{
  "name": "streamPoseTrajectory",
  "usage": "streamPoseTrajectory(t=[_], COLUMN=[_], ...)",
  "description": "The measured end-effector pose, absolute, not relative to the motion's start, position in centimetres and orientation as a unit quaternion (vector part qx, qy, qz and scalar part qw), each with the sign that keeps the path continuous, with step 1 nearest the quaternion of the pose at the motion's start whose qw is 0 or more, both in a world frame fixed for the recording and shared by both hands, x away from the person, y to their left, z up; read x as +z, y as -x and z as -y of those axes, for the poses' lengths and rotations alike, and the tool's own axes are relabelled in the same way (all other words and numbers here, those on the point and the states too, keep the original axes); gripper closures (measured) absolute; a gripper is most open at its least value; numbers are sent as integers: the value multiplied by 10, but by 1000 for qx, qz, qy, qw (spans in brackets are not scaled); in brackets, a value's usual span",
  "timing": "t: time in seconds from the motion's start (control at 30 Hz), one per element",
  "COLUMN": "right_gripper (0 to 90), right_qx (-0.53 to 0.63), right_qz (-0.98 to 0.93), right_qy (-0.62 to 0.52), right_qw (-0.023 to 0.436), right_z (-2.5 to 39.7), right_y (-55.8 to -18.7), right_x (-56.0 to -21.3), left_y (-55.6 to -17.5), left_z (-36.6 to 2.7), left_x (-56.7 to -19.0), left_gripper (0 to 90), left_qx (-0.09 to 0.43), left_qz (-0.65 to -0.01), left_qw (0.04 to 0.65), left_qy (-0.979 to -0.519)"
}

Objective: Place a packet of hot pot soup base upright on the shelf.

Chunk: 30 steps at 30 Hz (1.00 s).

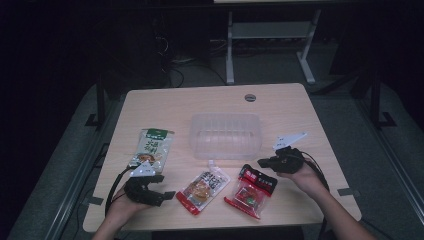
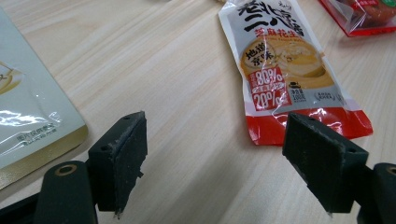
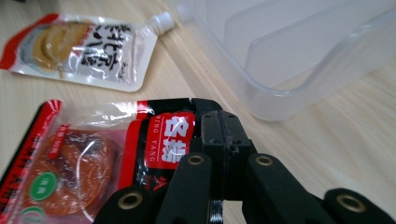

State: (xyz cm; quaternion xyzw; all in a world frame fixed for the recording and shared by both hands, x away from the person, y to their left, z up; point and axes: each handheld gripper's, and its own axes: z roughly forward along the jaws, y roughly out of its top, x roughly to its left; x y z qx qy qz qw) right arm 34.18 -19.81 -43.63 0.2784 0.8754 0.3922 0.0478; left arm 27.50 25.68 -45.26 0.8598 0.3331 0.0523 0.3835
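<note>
Left gripper (image 2: 212,158) jaws spread wide, aimed at the red bottom seam of the spouted sauce pouch (image 1: 202,189) just in front of the clear plastic tub (image 1: 226,135); pinch the flat seam, not the slippery glossy belly; right gripper (image 3: 219,126) jaws pressed together over the crinkly red snack pack (image 3: 84,158), holding nothing

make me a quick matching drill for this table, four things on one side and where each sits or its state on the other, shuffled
Things:
1. green-topped packet
2. clear plastic tub
3. left tongs
4. right tongs

Places or states:
a. closed, above the red packet
b. far left of the table
c. open, near the spouted pouch
d. middle of the table, empty

Pairs: 1-b, 2-d, 3-c, 4-a
</note>
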Motion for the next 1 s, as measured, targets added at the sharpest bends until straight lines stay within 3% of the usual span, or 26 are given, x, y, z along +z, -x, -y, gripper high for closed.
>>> streamPoseTrajectory(t=[0.4, 1.0], right_gripper=[899, 899], right_qx=[324, 307], right_qz=[-906, -907], right_qy=[-268, -286], right_qw=[46, 46], right_z=[184, 193], right_y=[-341, -342], right_x=[-459, -459], left_y=[-275, -274], left_z=[-257, -258], left_x=[-454, -453], left_gripper=[210, 207], left_qx=[57, 53], left_qz=[-331, -327], left_qw=[379, 390], left_qy=[-862, -859])
